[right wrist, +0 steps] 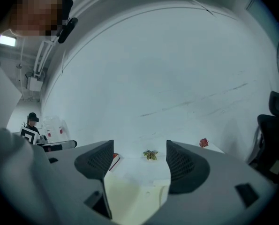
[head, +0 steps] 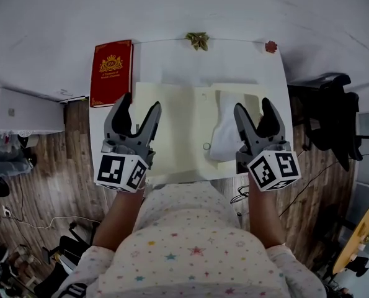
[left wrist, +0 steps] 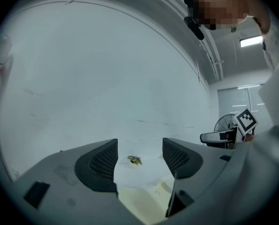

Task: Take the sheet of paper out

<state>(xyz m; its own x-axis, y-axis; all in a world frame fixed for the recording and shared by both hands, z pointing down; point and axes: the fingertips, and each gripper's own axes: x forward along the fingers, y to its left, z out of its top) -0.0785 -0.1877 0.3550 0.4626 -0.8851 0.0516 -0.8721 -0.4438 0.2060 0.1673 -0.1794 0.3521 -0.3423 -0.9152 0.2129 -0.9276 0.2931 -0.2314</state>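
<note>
Head view only: takes in the whole white surface (head: pixel 172 61) and both tools at once.

Count on the surface:
- One pale yellow folder (head: pixel 172 129), lying open from the centre to the near edge.
- One white sheet of paper (head: pixel 229 135), resting on the folder's right half, nearer the right edge.
- One red book (head: pixel 111 72) at the far left corner.
- One green ornament (head: pixel 197 40) at the middle of the far edge.
- One red ornament (head: pixel 270 46) at the far right corner.
- Two tools: left tool (head: pixel 141 104) held above the folder's left half, right tool (head: pixel 253 104) above the sheet of paper.

Left gripper view: shows the left tool (left wrist: pixel 139 156) with jaws apart and nothing gripped. Catches the green ornament (left wrist: pixel 134 160) far off between the jaws and a strip of folder (left wrist: pixel 139 205) below. Leaves out the book and the red ornament.

Right gripper view: shows the right tool (right wrist: pixel 139 156) likewise spread wide and empty. Adds the red ornament (right wrist: pixel 204 142) and a corner of the red book (right wrist: pixel 114 160) beside the green ornament (right wrist: pixel 151 154). Sheet of paper not clearly told from folder (right wrist: pixel 130 196) there.
</note>
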